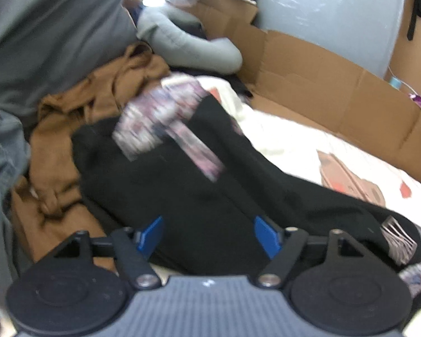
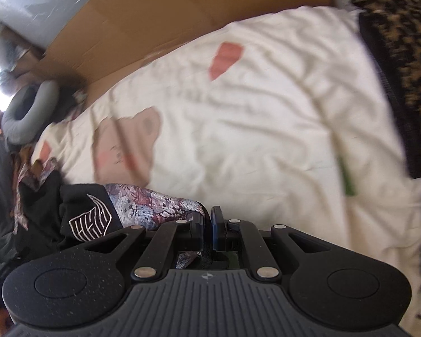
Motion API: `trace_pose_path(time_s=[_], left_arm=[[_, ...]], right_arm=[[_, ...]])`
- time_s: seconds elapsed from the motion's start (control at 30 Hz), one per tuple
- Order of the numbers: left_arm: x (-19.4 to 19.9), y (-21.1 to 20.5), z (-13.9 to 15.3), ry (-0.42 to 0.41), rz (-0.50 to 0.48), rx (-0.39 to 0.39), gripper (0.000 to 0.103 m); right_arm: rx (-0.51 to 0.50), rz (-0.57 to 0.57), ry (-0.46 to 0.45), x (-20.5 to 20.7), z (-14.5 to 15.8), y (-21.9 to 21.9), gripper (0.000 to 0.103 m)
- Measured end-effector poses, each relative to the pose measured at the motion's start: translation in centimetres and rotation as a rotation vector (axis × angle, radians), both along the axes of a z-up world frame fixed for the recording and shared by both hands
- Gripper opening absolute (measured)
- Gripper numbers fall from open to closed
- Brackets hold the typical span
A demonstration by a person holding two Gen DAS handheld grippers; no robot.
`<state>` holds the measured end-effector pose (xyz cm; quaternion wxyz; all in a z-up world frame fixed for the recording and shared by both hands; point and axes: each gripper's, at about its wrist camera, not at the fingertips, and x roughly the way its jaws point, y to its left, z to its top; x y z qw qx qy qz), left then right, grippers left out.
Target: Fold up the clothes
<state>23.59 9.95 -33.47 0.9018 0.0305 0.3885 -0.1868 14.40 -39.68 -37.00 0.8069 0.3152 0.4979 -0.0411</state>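
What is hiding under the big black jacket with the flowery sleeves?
Under the black jacket with floral patterned sleeves lies the cream bedsheet with pink bear prints. A crumpled brown garment tucks beneath its left edge. Anything else below is covered.

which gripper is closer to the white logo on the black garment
Right. The right gripper is shut on the garment's patterned cuff, right beside the logo. The left gripper hangs open over the black garment, further from it.

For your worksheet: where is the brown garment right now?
Left wrist view, left side: the brown garment lies crumpled between the grey fabric and the black garment.
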Motion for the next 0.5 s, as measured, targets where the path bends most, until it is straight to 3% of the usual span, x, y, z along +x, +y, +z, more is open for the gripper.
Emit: trace_pose_path(time_s=[0.33, 0.5], left_arm=[[3.6, -3.0, 0.5, -0.046, -0.038, 0.008, 0.083], [4.4, -4.3, -0.4, -0.026, -0.081, 0.003, 0.084]], right_arm=[[-0.049, -0.090, 0.023, -2.8, 0.7, -3.6, 0.003], [-0.058, -0.119, 0.047, -4.2, 0.4, -4.6, 0.003]])
